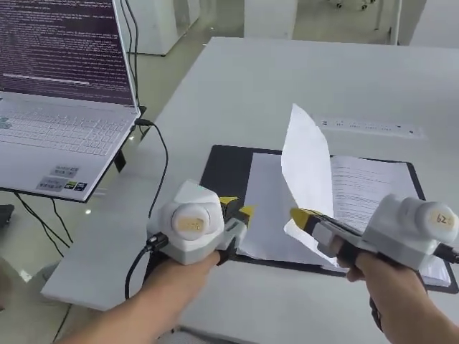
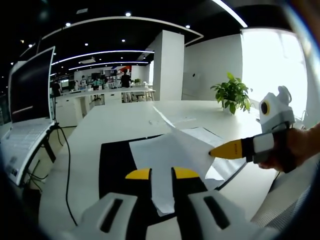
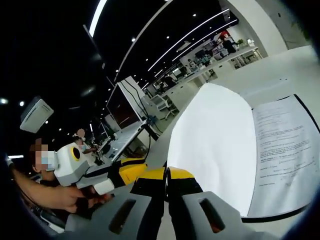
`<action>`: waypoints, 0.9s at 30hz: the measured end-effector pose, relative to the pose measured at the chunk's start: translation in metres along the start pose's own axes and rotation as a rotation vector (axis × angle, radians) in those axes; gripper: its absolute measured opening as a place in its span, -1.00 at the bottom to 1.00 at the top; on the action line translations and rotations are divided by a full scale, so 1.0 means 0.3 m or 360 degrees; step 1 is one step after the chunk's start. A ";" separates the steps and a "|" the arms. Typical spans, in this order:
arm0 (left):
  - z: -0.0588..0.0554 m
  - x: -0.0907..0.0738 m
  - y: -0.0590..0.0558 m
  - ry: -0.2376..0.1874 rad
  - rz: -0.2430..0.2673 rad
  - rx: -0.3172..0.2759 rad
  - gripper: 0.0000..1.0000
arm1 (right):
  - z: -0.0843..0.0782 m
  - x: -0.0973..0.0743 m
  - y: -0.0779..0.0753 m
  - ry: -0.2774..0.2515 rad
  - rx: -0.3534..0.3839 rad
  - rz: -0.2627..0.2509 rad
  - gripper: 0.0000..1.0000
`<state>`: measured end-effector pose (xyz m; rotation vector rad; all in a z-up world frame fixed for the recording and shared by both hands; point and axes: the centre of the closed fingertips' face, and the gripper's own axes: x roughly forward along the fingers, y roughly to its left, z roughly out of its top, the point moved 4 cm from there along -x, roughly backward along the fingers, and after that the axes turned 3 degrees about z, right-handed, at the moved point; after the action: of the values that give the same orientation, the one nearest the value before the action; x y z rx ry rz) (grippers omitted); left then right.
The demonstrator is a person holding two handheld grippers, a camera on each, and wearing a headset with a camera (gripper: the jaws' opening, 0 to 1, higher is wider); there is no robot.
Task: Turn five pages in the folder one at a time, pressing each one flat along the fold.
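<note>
The right gripper (image 1: pixel 303 214), jaws pressed together, seems to pinch the lifted page (image 1: pixel 305 158) by its lower edge, above the open folder (image 1: pixel 226 168) on the desk (image 1: pixel 251 86). A hard tug could tear or crease it. The left gripper (image 1: pixel 240 210) hovers nearby, jaws spread.

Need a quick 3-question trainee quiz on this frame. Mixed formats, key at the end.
1. Multiple choice: what is the right gripper shut on?
A) the lifted page
B) a pen
C) nothing
2. True or false: the folder lies closed on the table.
3. Short answer: what does the left gripper hold?

Key:
1. A
2. False. It lies open, with printed sheets showing.
3. Nothing. Its jaws stand apart.
</note>
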<state>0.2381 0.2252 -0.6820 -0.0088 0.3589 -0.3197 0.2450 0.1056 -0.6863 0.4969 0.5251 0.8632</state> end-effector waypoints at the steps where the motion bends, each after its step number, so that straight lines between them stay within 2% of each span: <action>1: -0.002 -0.005 0.004 0.0000 0.0004 -0.0006 -0.73 | -0.006 0.006 0.000 0.0012 -0.0004 0.0001 -1.00; 16: -0.075 -0.035 0.041 0.0074 0.0043 -0.0039 -0.72 | -0.106 0.110 -0.023 0.0267 -0.0103 -0.0029 -1.00; 27: -0.115 -0.034 0.058 0.0151 0.0025 -0.0042 -0.70 | -0.183 0.176 -0.046 0.0405 -0.0133 -0.0039 -1.00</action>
<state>0.2225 0.2466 -0.7118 -0.0166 0.4571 -0.3003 0.2477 0.1514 -0.7487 0.3050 0.7232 0.9265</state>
